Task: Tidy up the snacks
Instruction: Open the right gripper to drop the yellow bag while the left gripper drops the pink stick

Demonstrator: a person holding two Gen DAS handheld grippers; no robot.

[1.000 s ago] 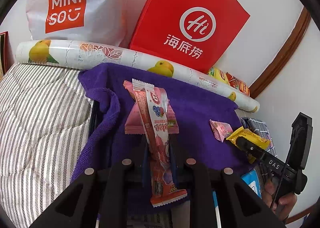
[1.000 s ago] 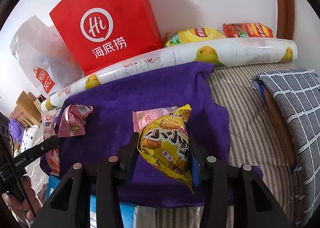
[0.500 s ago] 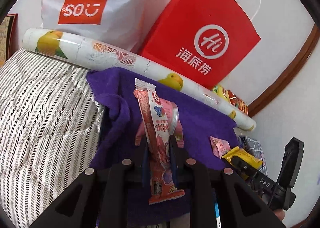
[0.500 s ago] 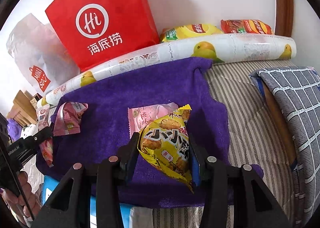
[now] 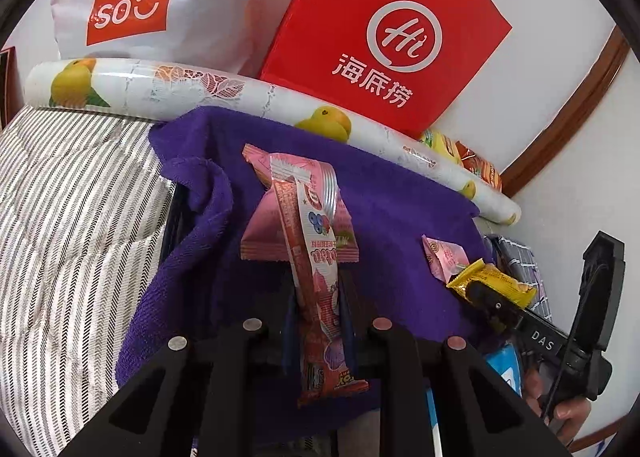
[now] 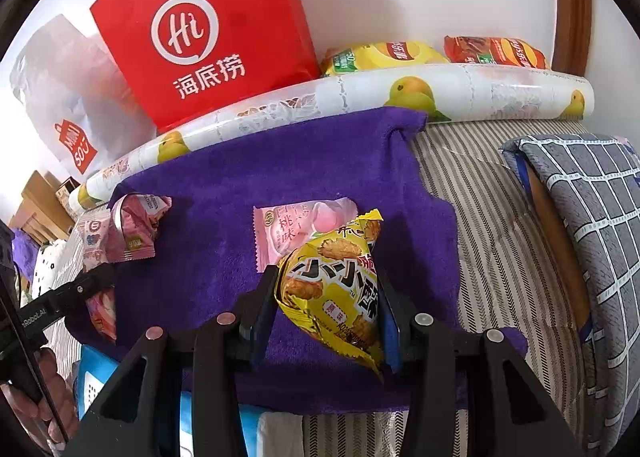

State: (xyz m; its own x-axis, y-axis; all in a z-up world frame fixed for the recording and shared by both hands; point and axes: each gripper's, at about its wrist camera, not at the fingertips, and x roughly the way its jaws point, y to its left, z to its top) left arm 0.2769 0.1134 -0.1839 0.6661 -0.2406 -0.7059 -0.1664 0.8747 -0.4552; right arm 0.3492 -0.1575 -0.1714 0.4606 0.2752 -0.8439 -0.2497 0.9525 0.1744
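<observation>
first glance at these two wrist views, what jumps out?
The big red paper bag with its white logo, leaning on the wall behind the fruit-print roll. Next, the purple towel spread over the striped bedding. Above it each gripper is clamped on a snack: the left gripper on a long pink packet, the right gripper on a yellow snack bag.

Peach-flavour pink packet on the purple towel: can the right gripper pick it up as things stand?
Probably not yet. The right gripper is shut on the yellow snack bag, which also overlaps the pink packet. Nothing else blocks it on the purple towel.
</observation>
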